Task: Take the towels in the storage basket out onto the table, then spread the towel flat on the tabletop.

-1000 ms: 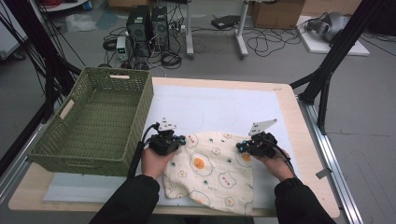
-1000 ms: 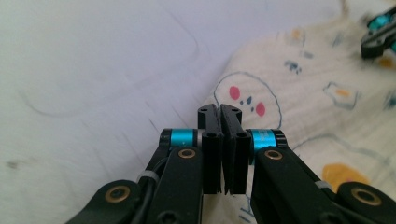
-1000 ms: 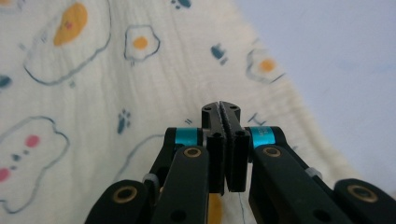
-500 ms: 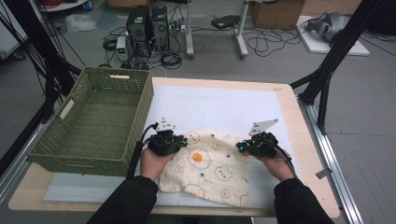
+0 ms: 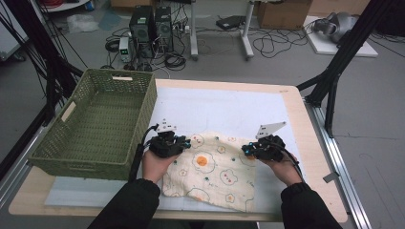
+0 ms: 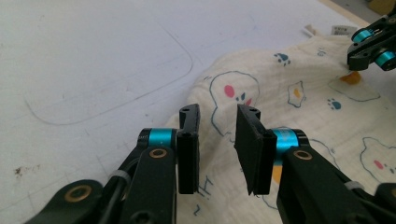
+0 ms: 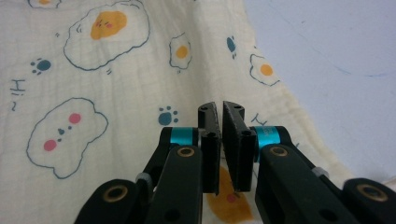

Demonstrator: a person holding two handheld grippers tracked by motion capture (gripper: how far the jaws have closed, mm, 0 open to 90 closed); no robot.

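The cloth (image 5: 215, 171) lies flat on the white mat (image 5: 229, 109) at the bench's near edge, w/ the green basket (image 5: 95, 124) to its left. Your left gripper (image 6: 217, 128) has just been opening; jaws now part-open, cloth beneath, not pinched. Right gripper (image 7: 219, 140) jaws nearly together, a slit showing; can't tell if fabric's caught. Clear both before lifting away. Vs earlier, the cloth's spread flatter.
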